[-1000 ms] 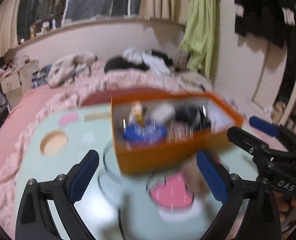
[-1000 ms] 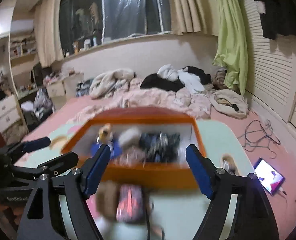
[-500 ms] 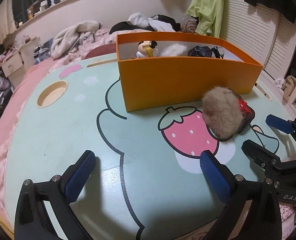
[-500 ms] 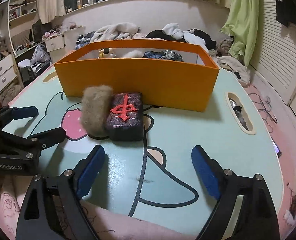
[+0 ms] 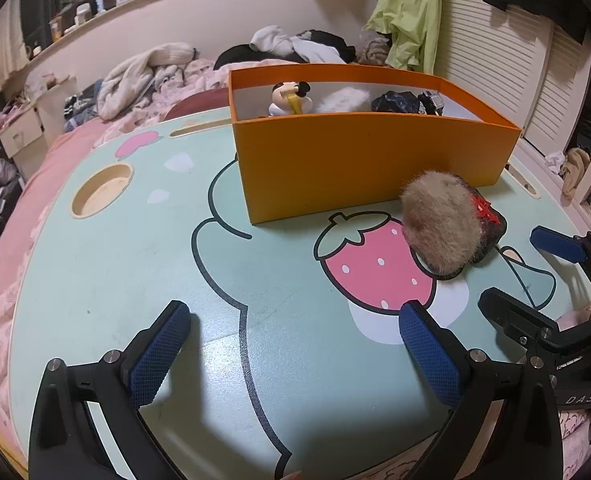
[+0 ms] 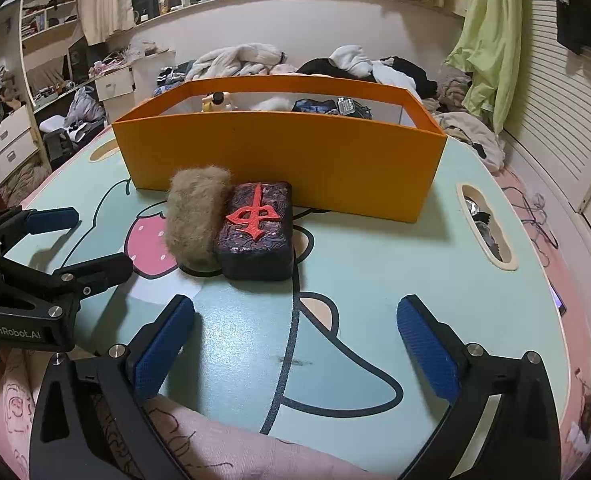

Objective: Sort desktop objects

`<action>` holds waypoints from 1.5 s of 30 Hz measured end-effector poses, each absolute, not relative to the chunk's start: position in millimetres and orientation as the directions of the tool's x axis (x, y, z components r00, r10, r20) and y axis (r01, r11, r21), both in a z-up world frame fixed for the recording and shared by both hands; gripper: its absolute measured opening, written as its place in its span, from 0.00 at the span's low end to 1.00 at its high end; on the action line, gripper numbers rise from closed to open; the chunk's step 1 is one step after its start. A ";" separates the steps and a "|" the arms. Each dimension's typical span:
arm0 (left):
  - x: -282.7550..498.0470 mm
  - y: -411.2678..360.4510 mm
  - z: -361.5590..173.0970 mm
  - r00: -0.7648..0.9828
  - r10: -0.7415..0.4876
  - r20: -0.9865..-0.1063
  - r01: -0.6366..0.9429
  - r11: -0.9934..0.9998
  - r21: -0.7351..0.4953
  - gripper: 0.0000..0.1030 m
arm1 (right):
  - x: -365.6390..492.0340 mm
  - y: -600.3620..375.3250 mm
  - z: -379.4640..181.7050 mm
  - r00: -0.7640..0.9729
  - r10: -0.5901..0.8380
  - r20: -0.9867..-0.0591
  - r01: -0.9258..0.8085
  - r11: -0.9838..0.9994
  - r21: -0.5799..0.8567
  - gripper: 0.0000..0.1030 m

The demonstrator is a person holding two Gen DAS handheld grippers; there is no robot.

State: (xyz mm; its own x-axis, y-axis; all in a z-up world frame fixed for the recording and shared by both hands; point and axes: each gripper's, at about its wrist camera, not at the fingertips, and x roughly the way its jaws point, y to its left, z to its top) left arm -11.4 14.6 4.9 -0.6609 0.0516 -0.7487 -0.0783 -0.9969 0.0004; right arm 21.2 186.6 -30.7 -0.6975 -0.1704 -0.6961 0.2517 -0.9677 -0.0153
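In the right wrist view, the right gripper [image 6: 295, 344] hangs low over the table [image 6: 375, 264], its jaws opening with nothing between them. At 11 o'clock beyond it lies a dark block [image 6: 257, 232] bearing a red raised character, touching a tan fuzzy pouch [image 6: 195, 216] on its left. The left gripper [image 5: 291, 356] spreads wide, empty. Behind both stands the orange box [image 6: 279, 160], holding a small figurine [image 5: 289, 98] and dark oddments. A second ago the views were blurred and higher.

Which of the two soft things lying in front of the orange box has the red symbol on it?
The dark block-shaped cushion, right of the fuzzy tan one in the right wrist view; the tan one is plain fur.
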 end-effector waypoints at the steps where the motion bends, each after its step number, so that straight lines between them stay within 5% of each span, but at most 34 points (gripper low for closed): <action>1: -11.5 14.6 4.8 -0.661 0.052 -0.749 -0.078 -0.997 0.001 1.00 | 21.2 186.5 -30.6 -0.698 -0.170 -0.696 0.252 -0.968 -0.016 0.98; 45: -11.2 15.3 4.9 -0.661 0.051 -0.749 -0.077 -0.997 0.001 1.00 | 27.3 188.9 -24.7 -0.699 -0.239 -0.674 0.282 -0.958 0.048 0.99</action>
